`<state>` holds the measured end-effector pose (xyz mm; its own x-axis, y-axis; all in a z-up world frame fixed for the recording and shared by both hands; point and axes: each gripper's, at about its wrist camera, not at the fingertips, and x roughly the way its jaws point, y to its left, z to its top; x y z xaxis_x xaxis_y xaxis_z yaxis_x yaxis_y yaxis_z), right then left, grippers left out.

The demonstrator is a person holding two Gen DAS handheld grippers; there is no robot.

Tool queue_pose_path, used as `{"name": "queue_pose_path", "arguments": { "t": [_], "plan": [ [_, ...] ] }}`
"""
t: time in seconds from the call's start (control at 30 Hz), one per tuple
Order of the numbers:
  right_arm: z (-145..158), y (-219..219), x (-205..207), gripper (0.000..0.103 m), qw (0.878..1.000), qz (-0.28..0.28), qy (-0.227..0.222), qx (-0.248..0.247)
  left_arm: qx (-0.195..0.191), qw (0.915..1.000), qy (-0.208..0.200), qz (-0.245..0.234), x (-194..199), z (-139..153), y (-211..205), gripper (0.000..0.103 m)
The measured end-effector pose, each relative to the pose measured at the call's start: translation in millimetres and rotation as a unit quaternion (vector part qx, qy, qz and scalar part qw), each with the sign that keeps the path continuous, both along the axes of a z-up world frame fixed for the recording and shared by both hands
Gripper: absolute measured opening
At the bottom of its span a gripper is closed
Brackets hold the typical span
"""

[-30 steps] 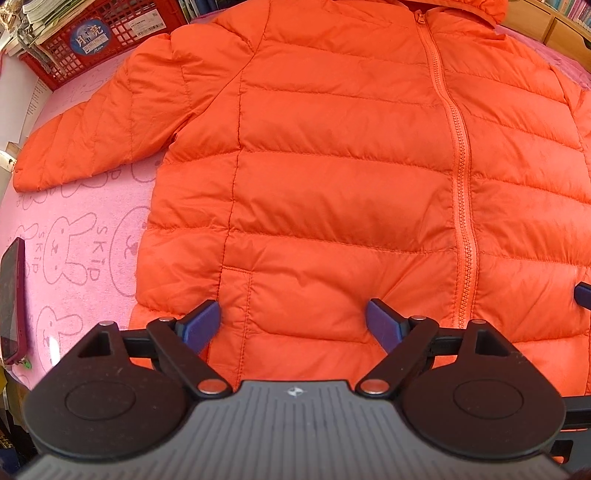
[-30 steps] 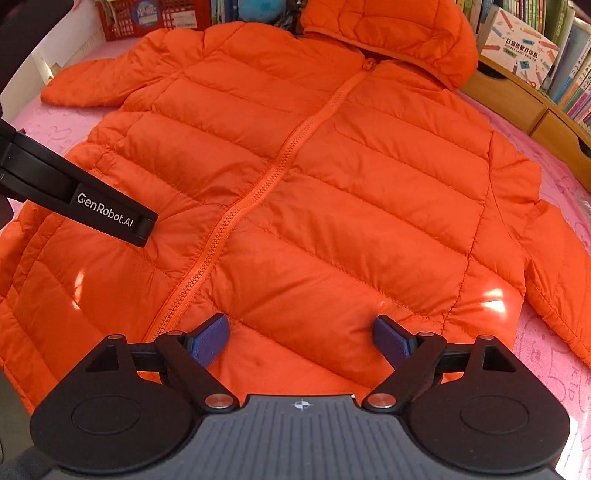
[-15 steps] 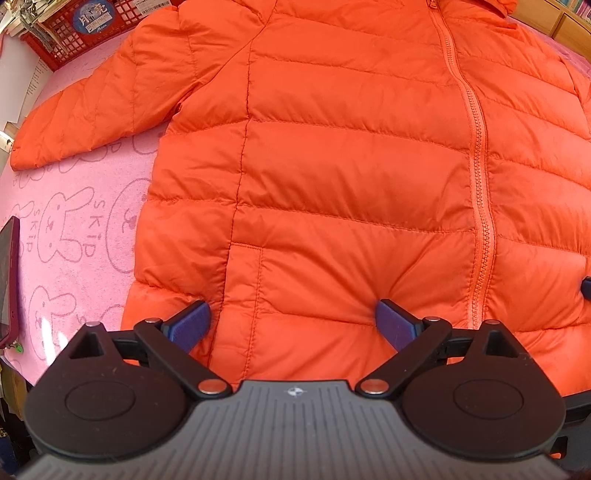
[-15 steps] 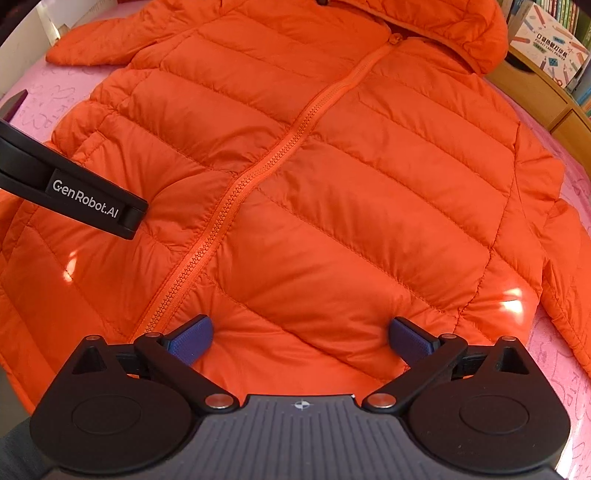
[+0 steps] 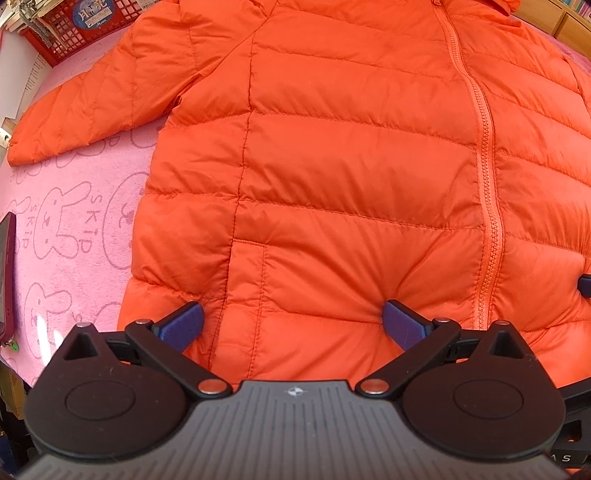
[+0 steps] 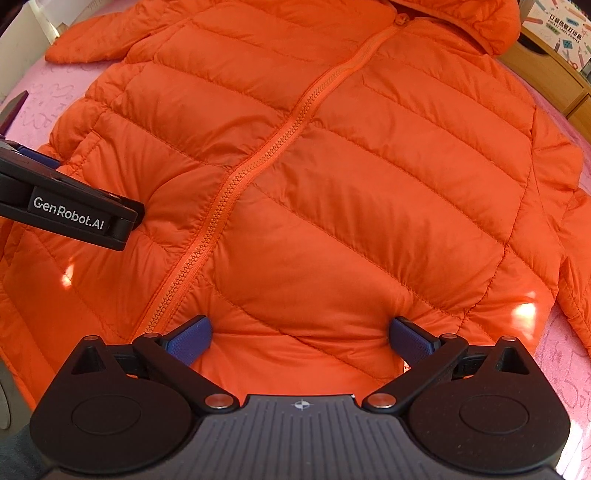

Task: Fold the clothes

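Left wrist view: orange quilted hooded puffer jacket (image 5: 351, 177) spread flat, zipped, on pink rabbit-print cloth (image 5: 70, 229) ahead of left gripper (image 5: 291, 325); right gripper (image 6: 301, 338) likewise; both spread wide, straddling hem. Likely light, puffy, slippery; pinch hem seam deep.

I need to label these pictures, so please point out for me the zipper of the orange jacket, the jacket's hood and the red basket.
zipper (image 5: 488, 206): left wrist view, on its middle stretch.
hood (image 6: 487, 26): right wrist view, on its quilted edge.
red basket (image 5: 66, 33): left wrist view, on its lattice wall.
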<state>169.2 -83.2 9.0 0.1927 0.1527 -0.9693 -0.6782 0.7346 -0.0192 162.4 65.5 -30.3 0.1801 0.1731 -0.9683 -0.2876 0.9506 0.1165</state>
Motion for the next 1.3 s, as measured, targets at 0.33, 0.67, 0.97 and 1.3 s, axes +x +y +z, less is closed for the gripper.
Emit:
{"name": "queue_pose_path", "arguments": {
  "t": [0.33, 0.67, 0.97, 1.3],
  "plan": [
    [-0.3, -8.3, 0.8, 0.103, 1.0, 0.003, 0.003, 0.007, -0.008, 1.0, -0.004, -0.001, -1.9, -1.0, 3.5, 0.103],
    [2.1, -12.9, 7.7, 0.103, 0.998, 0.043, 0.028, -0.021, -0.005, 0.9999, 0.003, -0.011, -7.7, -0.3, -0.2, 0.103],
    [11.0, -52.3, 11.4, 0.103, 0.995, 0.08, 0.038, -0.047, -0.019, 0.9992, 0.018, -0.031, -31.0, 2.5, -8.4, 0.103],
    [32.2, -59.3, 11.1, 0.103, 0.996, 0.065, -0.004, -0.066, -0.012, 0.9946, -0.051, 0.09, -16.6, 37.0, 126.9, 0.099]
  ]
}}
